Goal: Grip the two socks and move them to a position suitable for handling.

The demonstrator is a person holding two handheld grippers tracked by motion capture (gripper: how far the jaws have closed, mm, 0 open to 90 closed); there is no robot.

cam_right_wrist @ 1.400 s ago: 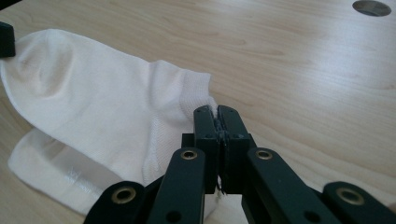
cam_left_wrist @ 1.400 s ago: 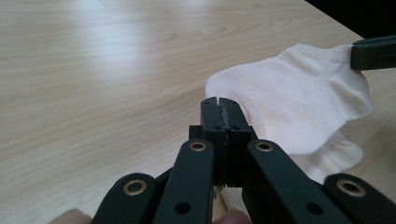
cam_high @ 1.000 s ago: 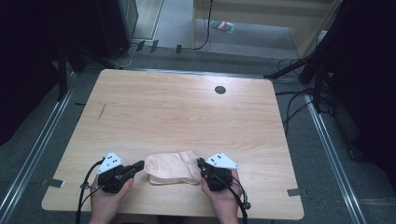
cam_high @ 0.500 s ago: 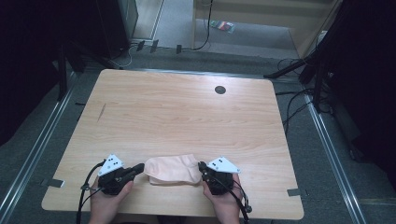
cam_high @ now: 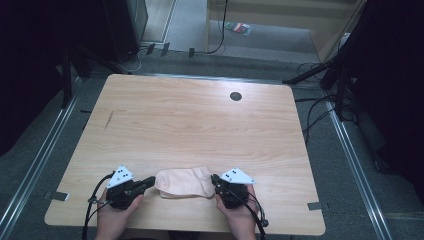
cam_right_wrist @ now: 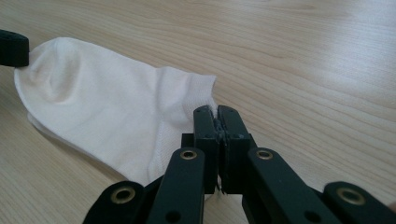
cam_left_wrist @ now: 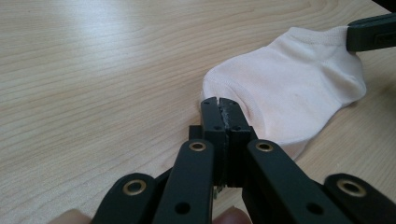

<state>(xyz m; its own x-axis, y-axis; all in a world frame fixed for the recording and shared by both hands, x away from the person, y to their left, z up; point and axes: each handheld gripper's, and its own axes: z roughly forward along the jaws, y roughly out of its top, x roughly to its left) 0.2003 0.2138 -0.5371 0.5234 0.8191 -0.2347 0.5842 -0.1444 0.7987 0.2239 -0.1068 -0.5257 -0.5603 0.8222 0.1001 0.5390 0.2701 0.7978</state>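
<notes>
A pale pink sock (cam_high: 184, 182) lies flat on the wooden table (cam_high: 200, 125) near its front edge, stretched between both grippers. My left gripper (cam_high: 150, 181) is shut with its tips on the toe end (cam_left_wrist: 218, 102); the sock (cam_left_wrist: 289, 84) bulges just behind them. My right gripper (cam_high: 215, 179) is shut on the cuff, and a bit of white fabric shows between its tips (cam_right_wrist: 215, 112). Seen from the right gripper, the sock (cam_right_wrist: 107, 107) runs to the left gripper's jaw tip (cam_right_wrist: 11, 46). The right gripper's jaw (cam_left_wrist: 371, 32) touches the cuff in the left gripper view.
A small black round hole (cam_high: 235, 96) sits in the tabletop at the far right. Bare wood stretches beyond the sock. Metal rails (cam_high: 35, 165) run along the floor on both sides, and cables (cam_high: 320, 110) trail off the right edge.
The right gripper has edged slightly toward the table's near edge, and the sock's far fold has flattened a little. The left gripper has stayed still.
</notes>
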